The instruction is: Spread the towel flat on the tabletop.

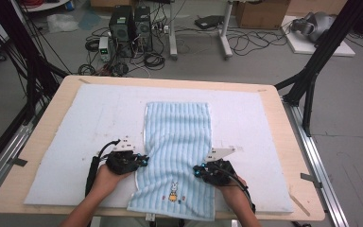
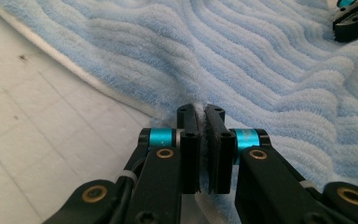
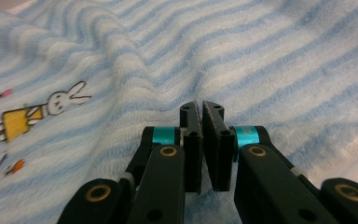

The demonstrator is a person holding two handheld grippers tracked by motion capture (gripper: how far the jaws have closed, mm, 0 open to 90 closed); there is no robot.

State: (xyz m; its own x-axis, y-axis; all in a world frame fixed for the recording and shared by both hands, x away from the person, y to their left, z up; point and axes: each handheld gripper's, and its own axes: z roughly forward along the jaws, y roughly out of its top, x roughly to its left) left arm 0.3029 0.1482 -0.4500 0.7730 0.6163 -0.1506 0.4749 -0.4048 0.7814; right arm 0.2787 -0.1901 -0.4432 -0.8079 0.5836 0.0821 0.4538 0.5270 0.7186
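A light blue striped towel [image 1: 177,137] lies lengthwise on the white mat, its near end hanging over the table's front edge. A small rabbit picture [image 1: 173,191] marks that near end. My left gripper [image 1: 142,161] is at the towel's left edge, and in the left gripper view it [image 2: 202,110] is shut with the towel's white-trimmed edge [image 2: 242,56] pinched between the jaws. My right gripper [image 1: 197,171] is at the right edge. The right gripper view shows it [image 3: 200,106] shut on a raised fold of towel [image 3: 270,56], the rabbit [image 3: 51,108] to its left.
The white padded mat [image 1: 75,142] covers most of a wooden table [image 1: 47,118]. Black frame posts [image 1: 319,52] stand at both sides. Computers and cables [image 1: 130,28] sit on the floor beyond. The right gripper's tip [image 2: 354,18] shows at the top right of the left gripper view.
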